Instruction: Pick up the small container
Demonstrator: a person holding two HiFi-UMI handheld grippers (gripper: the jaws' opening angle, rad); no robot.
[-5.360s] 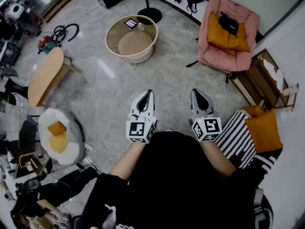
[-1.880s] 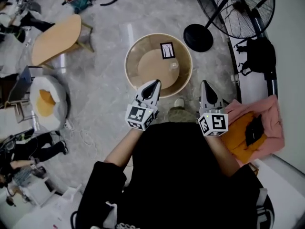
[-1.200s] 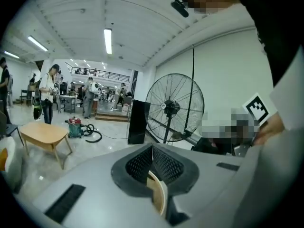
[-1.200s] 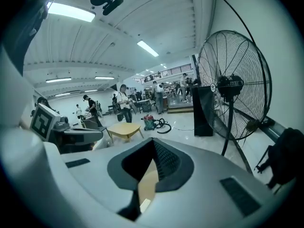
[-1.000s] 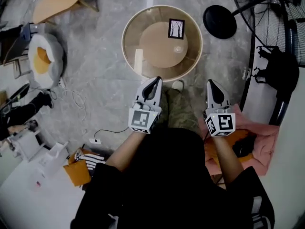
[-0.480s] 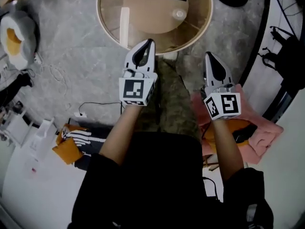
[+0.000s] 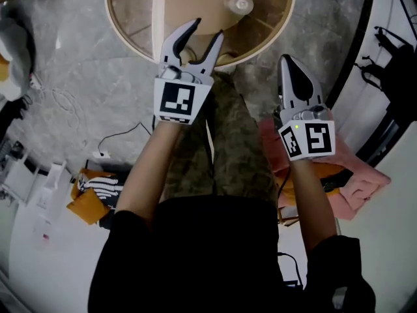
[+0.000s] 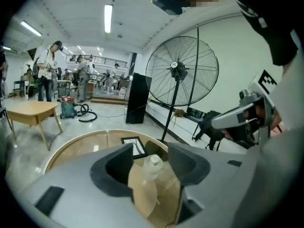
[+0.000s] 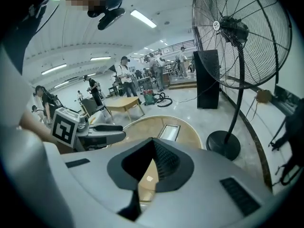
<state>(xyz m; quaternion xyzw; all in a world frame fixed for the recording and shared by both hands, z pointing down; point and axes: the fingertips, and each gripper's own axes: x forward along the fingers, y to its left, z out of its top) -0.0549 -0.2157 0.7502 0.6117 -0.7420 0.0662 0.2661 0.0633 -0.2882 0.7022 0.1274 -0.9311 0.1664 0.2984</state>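
The small container (image 7: 240, 4), a clear little bottle with a round cap, stands on the round glass-topped table (image 7: 130, 25) at the top of the head view. My left gripper (image 7: 207, 31) hangs over the table's near rim, down-left of the container; its jaws are opening with nothing between them. In the left gripper view the container (image 8: 152, 166) shows beyond the gap of the left gripper (image 8: 151, 148), next to a black picture frame (image 8: 134, 145). My right gripper (image 7: 287, 62) is shut and empty, short of the table and to the right.
A big standing fan (image 8: 182, 70) rises right of the table, its base (image 9: 223, 146) on the floor. A pink seat with an orange cushion (image 7: 355, 178) lies by my right arm. Bags and a cable (image 7: 98, 194) lie on the floor at left. People stand far back (image 8: 47, 75).
The left jaws have parted from shut to open. The table has slid toward the top of the head view, and the left gripper has moved forward over its near rim.
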